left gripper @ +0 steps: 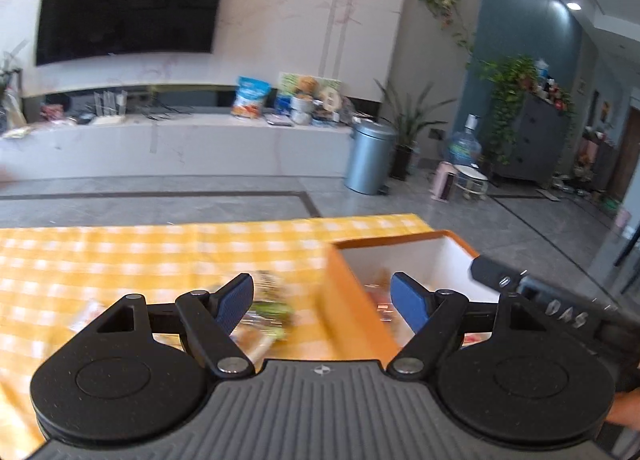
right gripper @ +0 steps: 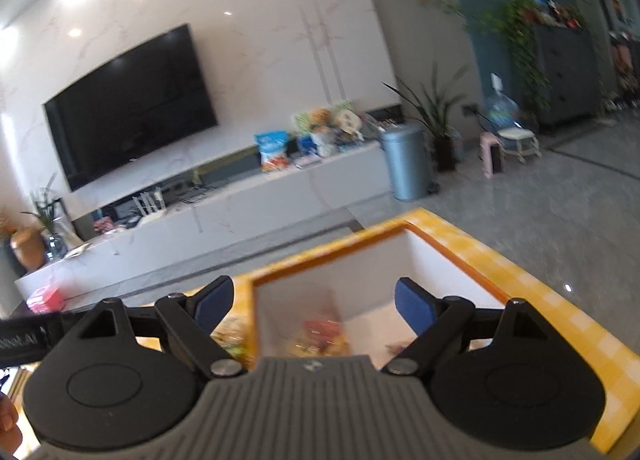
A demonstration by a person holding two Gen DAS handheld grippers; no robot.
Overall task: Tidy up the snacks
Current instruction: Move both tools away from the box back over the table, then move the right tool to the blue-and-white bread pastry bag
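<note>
A wide black flat-screen television (left gripper: 128, 4) hangs on the white marble-look wall, above a long white low console (left gripper: 176, 144) crowded with bags and packets. On the grey tiled floor to its right stand one round blue-grey metal bin (left gripper: 370, 156), one dark-potted leafy plant (left gripper: 404, 132) and one blue water-cooler bottle (left gripper: 464, 146).

Nearer, a yellow-and-white checked tablecloth (left gripper: 120, 256) covers the table. On its right part sits one orange cardboard box with a white inside (right gripper: 404, 260), open at the top. Blurred snack packets in red and yellow wrappers (right gripper: 320, 336) lie on the box floor; their count and any print cannot be made out. At least one more blurred green-and-clear snack packet (left gripper: 268, 312) lies on the cloth just left of the box.

The left gripper (left gripper: 322, 296), with blue pads, hangs over the box's left wall, jaws spread wide and empty. The right gripper (right gripper: 314, 302) hangs over the box's open top, jaws likewise wide apart, holding nothing. In the left wrist view its black body bears pale letters reading roughly "DAS" (left gripper: 568, 314); in the right wrist view a black strip at the left edge shows partial lettering ending "AI" (right gripper: 20, 338).
</note>
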